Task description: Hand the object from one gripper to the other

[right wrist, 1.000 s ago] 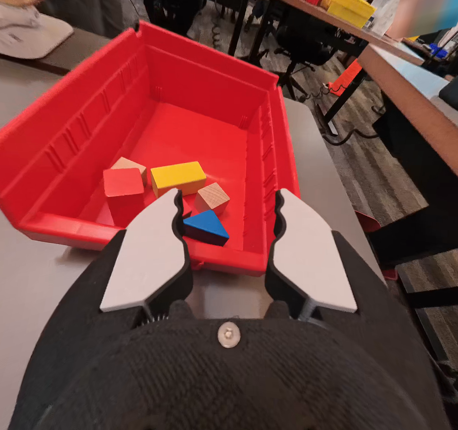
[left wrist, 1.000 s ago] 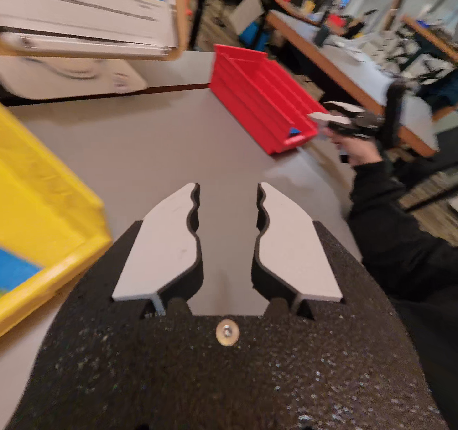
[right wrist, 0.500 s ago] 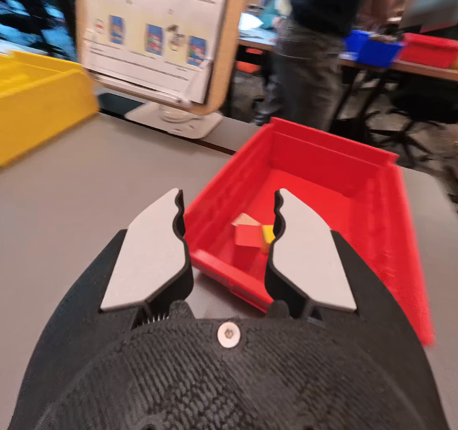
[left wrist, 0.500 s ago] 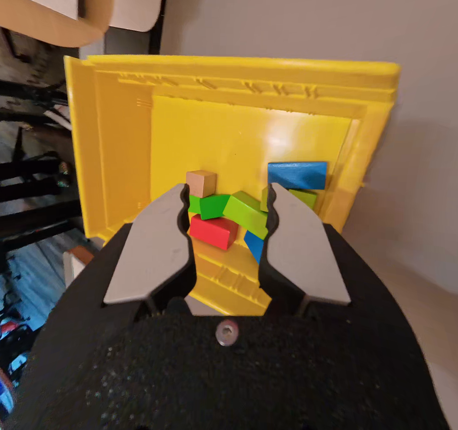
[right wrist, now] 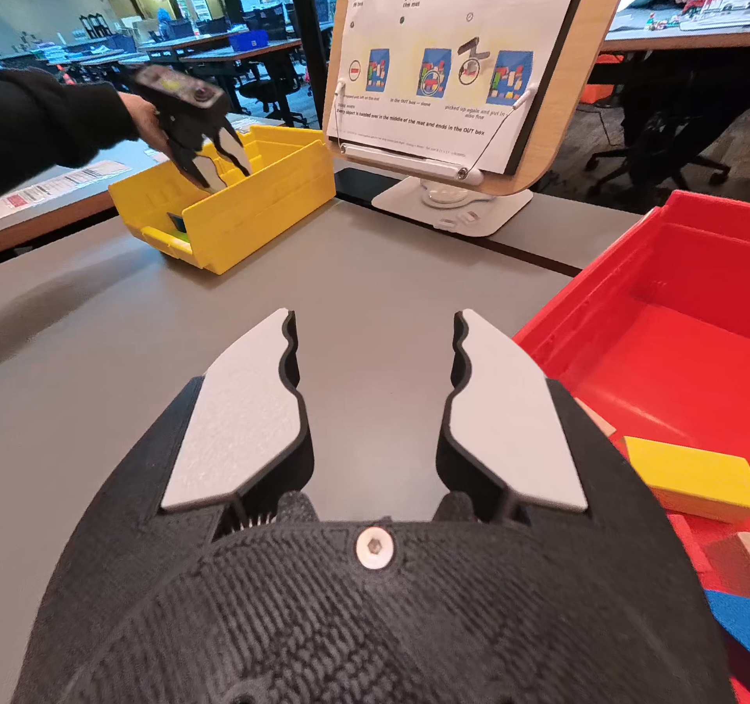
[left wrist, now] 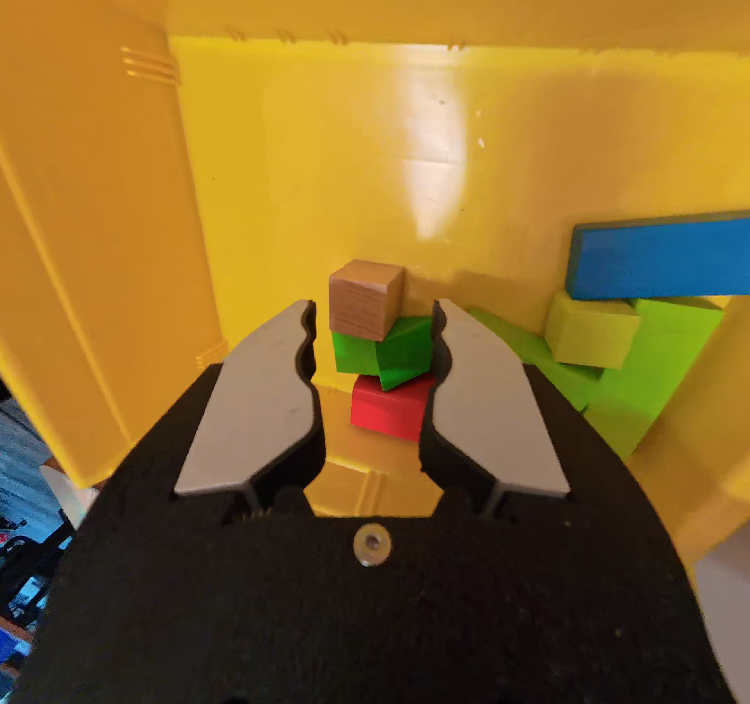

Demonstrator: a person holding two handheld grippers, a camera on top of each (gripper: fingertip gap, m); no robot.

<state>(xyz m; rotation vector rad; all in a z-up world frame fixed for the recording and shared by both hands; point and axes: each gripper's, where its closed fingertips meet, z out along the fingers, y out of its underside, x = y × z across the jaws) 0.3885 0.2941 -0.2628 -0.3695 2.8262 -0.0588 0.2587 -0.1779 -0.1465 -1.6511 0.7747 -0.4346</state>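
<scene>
My left gripper (left wrist: pixel 373 307) is open and low inside the yellow bin (left wrist: pixel 284 157). A dark green block (left wrist: pixel 381 349) lies between its fingers. The right pad is at the block's edge and the left pad stands clear of it. A plain wooden cube (left wrist: pixel 363 299) sits just beyond, and a red block (left wrist: pixel 387 410) lies nearer me. The right wrist view shows the left gripper (right wrist: pixel 221 169) dipping into the yellow bin (right wrist: pixel 251 213). My right gripper (right wrist: pixel 373 319) is open and empty over the grey mat (right wrist: pixel 365 270).
A blue block (left wrist: pixel 657 256) and light green blocks (left wrist: pixel 588 333) lie at the yellow bin's right side. A red bin (right wrist: pixel 649 319) on the right holds a yellow block (right wrist: pixel 690 473) and others. An instruction board on a stand (right wrist: pixel 446 75) stands behind the mat. Across from one pair of fingers to the other is roughly 50 centimeters.
My left gripper swung from over the mat to the yellow bin and went down among the blocks. My right gripper turned from the red bin to the middle of the mat, still open.
</scene>
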